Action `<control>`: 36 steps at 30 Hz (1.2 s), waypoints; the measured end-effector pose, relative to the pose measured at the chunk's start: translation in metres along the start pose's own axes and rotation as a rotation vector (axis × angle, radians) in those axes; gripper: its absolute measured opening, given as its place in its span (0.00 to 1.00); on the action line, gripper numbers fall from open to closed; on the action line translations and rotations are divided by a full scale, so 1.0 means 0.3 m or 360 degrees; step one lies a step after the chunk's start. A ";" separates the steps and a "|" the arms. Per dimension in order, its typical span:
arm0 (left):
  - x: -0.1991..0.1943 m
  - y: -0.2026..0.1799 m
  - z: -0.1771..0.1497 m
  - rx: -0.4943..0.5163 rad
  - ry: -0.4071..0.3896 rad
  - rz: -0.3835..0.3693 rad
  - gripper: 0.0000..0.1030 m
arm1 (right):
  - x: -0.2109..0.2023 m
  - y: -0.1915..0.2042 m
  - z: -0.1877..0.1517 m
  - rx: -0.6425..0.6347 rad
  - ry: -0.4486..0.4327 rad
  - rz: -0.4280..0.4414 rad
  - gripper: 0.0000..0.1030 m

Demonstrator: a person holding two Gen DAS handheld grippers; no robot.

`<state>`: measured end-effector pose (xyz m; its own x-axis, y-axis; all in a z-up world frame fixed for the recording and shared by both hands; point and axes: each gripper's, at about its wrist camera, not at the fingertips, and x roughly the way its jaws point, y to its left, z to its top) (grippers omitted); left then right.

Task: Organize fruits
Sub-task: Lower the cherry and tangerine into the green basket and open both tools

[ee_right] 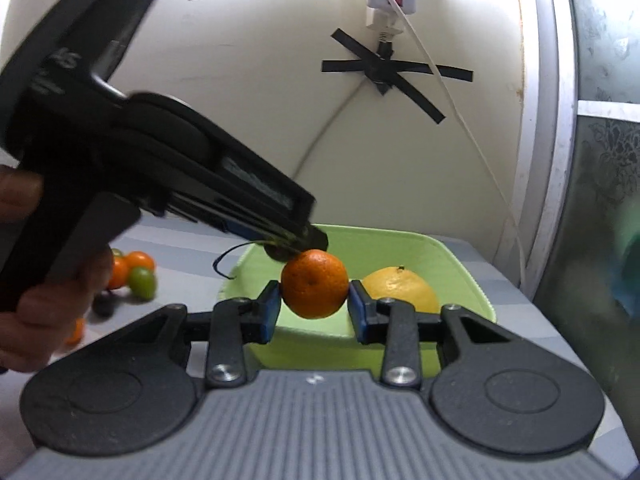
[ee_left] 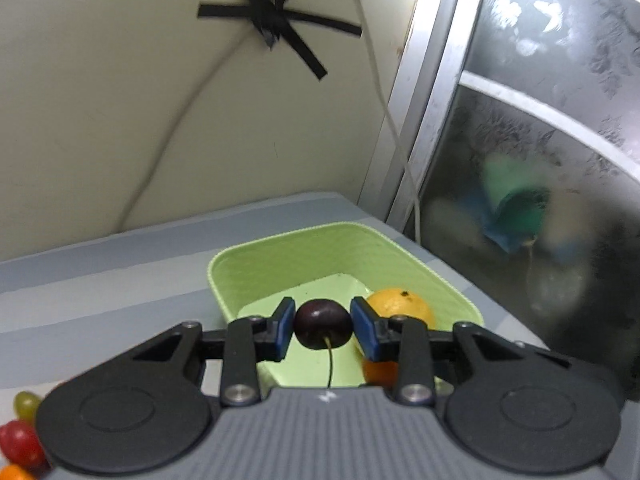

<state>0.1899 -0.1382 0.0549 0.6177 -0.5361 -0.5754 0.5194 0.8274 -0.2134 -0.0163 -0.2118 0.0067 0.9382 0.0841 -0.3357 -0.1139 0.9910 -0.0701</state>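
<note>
My left gripper (ee_left: 323,326) is shut on a dark cherry (ee_left: 323,323) whose stem hangs down, held above the light green basket (ee_left: 280,256). An orange fruit (ee_left: 400,306) lies in the basket's right part, and a smaller orange one (ee_left: 380,372) shows below it. In the right wrist view, my right gripper (ee_right: 314,304) is shut on a small orange mandarin (ee_right: 314,284) above the near edge of the same green basket (ee_right: 460,264). A yellow-orange fruit (ee_right: 402,290) rests inside. The left gripper (ee_right: 296,242) reaches in from the left over the basket.
Loose fruits lie on the grey-blue striped cloth: a green grape (ee_left: 26,405) and a red one (ee_left: 20,442) at lower left, and small oranges (ee_right: 138,262) and a green grape (ee_right: 142,282) left of the basket. A hand (ee_right: 44,312) holds the left gripper. Wall and window frame stand behind.
</note>
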 end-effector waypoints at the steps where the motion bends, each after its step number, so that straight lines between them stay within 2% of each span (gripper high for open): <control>1: 0.018 -0.002 -0.003 0.0001 0.0016 0.0010 0.36 | 0.001 -0.002 -0.005 -0.0002 -0.0008 -0.0010 0.43; 2: 0.027 -0.003 -0.010 0.0000 0.0024 0.0021 0.43 | 0.000 -0.004 -0.009 0.0002 -0.0018 -0.0018 0.55; 4: 0.043 -0.009 -0.020 -0.0002 0.0030 0.0039 0.53 | -0.009 -0.017 -0.016 0.0026 -0.0034 -0.0015 0.66; 9: 0.024 -0.003 -0.015 -0.0066 0.0013 0.0034 0.55 | -0.047 -0.033 -0.025 0.0060 -0.0110 -0.0003 0.65; 13: -0.134 0.011 0.011 -0.0111 -0.0186 -0.0013 0.55 | -0.079 -0.050 -0.025 0.0109 -0.0189 -0.0016 0.65; 15: -0.258 0.038 0.001 -0.0132 -0.0310 -0.0002 0.56 | -0.099 -0.064 -0.030 0.0150 -0.0224 -0.0031 0.65; 18: -0.445 0.101 -0.053 -0.0143 -0.0449 0.0118 0.59 | -0.122 -0.087 -0.032 0.0224 -0.0270 -0.0046 0.65; 21: -0.600 0.178 -0.150 -0.0146 -0.0502 0.0347 0.59 | -0.130 -0.095 -0.027 0.0256 -0.0308 -0.0059 0.55; 24: -0.699 0.256 -0.269 -0.0182 -0.0460 0.0537 0.59 | -0.132 -0.080 -0.027 0.0250 -0.0289 -0.0045 0.44; 28: -0.736 0.327 -0.410 -0.0245 -0.0340 0.0638 0.59 | -0.137 -0.030 -0.013 0.0299 -0.0183 0.0091 0.42; 30: -0.719 0.357 -0.452 -0.0302 -0.0288 0.0594 0.59 | -0.147 0.023 -0.019 0.0317 -0.0098 0.0232 0.42; 33: -0.664 0.383 -0.470 -0.0390 -0.0229 0.0447 0.60 | -0.142 0.135 -0.025 0.0251 0.0041 0.0418 0.43; 36: -0.593 0.399 -0.461 -0.0423 -0.0207 0.0362 0.74 | -0.119 0.256 -0.015 0.0083 0.0164 0.0543 0.44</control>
<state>0.0606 0.0794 0.0227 0.7785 -0.3360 -0.5302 0.1991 0.9332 -0.2990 -0.0601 -0.1391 0.0090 0.8110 0.4024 -0.4247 -0.3953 0.9120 0.1093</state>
